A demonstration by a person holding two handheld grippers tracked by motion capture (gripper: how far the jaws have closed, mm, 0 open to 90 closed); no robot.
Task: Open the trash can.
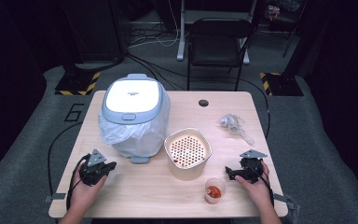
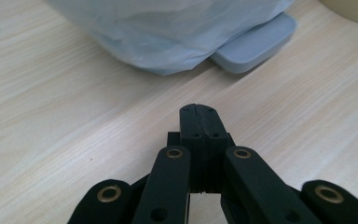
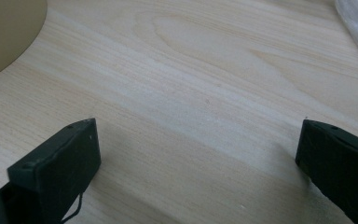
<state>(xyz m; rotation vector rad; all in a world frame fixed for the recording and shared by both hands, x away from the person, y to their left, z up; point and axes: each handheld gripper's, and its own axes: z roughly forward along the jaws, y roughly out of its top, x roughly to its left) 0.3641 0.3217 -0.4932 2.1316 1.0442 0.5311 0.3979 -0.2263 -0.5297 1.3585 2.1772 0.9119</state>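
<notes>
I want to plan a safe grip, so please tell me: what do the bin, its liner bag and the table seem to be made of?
Bin: likely smooth matte plastic, grey-blue with a white lid.
Liner bag: thin translucent plastic film, wrinkled and slightly glossy.
Table: pale wood or wood-look laminate with visible grain lines.

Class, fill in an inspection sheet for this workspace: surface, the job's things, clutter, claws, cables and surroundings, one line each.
Surface: pale wooden table, with a round hole near its far edge.
Job's things: lidded white bin lined with a plastic bag; beige strainer bowl with red bits inside; small clear cup holding something red.
Clutter: crumpled clear plastic at far right.
Claws: left claw shut on nothing, near the bin; right claw open on nothing, beside the cup.
Cables: one trails from each claw; more lie on the floor behind the table.
Surroundings: grey carpet, black folding chair, hazard-striped bases, dark room.
</notes>
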